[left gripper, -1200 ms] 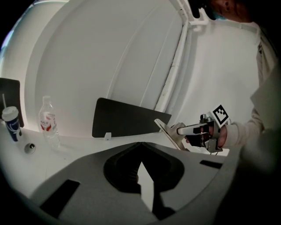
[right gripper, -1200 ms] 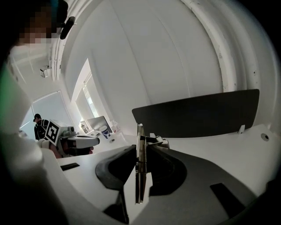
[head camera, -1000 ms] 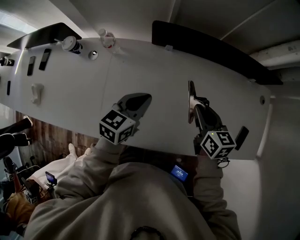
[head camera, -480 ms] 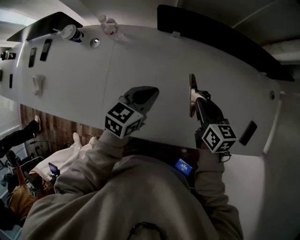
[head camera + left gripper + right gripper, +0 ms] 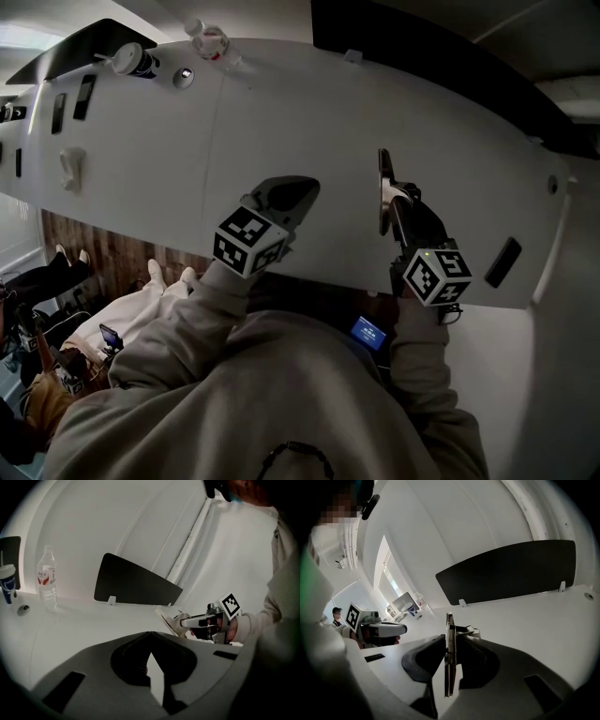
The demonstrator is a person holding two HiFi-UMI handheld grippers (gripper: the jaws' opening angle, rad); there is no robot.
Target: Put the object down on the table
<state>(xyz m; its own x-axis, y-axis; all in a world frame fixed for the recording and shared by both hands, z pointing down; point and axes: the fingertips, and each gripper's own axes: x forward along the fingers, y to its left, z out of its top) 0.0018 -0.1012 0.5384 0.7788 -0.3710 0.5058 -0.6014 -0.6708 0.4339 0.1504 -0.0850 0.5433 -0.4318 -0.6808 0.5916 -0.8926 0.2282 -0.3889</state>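
The clipboard [image 5: 449,667] is a thin, flat, pale board with a metal spring clip [image 5: 465,631] near its far end. It stands on its edge, upright, between the jaws of the right gripper [image 5: 451,660], which press on its two faces. Its far end reaches out beyond the fingertips. It is to the right of the left gripper [image 5: 289,192], well apart from it. Below it is the white table [image 5: 309,122]; whether its lower edge touches the table I cannot tell.

A water bottle [image 5: 208,39] stands near a lidded cup [image 5: 136,61], with a small round thing [image 5: 184,76] between them. A dark panel [image 5: 136,584] stands upright behind. Two dark flat slabs [image 5: 84,96] lie further left. Wood floor [image 5: 103,253] shows below.
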